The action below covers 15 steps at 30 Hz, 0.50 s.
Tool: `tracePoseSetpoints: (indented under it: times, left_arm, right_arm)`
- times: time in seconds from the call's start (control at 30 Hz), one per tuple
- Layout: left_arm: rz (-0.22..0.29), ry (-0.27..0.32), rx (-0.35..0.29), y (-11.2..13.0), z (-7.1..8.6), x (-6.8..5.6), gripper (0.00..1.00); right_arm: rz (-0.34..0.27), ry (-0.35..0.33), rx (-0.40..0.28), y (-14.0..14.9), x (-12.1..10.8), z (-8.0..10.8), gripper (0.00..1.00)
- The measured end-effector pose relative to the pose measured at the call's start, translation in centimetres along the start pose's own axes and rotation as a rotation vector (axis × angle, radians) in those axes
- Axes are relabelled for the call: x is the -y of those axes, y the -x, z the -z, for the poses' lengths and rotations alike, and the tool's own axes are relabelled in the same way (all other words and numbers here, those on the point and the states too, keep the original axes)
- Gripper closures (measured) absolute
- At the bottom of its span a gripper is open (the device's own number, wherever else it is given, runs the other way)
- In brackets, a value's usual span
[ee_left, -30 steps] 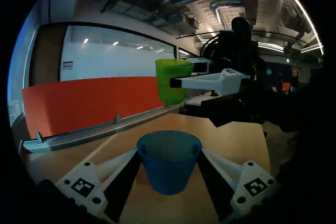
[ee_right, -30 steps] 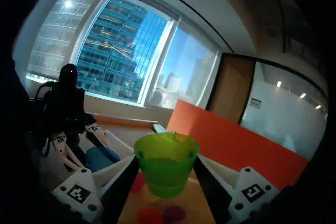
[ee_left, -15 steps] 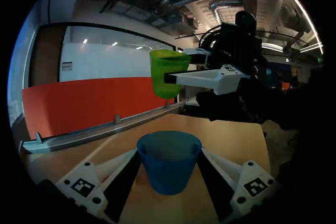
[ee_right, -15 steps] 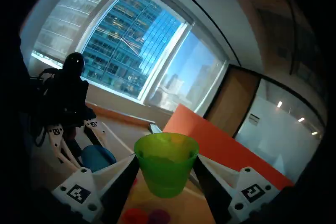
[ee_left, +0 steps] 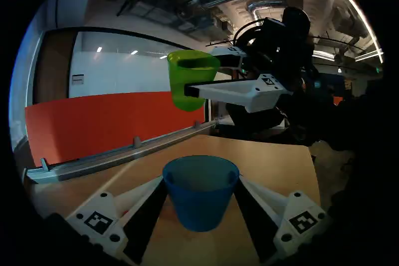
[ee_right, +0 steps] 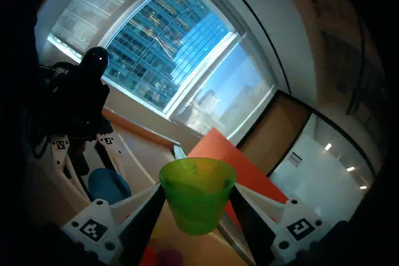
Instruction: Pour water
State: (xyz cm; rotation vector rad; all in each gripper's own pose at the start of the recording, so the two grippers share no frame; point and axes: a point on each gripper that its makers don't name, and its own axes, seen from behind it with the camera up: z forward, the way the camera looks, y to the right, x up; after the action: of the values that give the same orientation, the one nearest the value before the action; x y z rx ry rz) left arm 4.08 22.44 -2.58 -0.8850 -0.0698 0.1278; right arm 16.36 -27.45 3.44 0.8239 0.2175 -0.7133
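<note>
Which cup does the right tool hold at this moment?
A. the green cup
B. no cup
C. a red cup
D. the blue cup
A: in the right gripper view the green cup sits gripped between the fingers of the right tool, while the blue cup is in the left tool.

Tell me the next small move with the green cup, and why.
Probably bring the green cup over the blue cup before tipping further: it hangs tilted, higher and farther off, while the left gripper holds the blue cup upright.
</note>
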Motion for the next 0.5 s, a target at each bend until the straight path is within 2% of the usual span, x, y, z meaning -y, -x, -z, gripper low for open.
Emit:
tracePoseSetpoints:
  times: [0.5]
  left_arm:
    - [-0.005, 0.012, -0.002, -0.19, -0.47, -0.56, 0.13]
  right_arm:
    - [0.160, 0.012, 0.026, 0.06, -0.12, -0.93, 0.12]
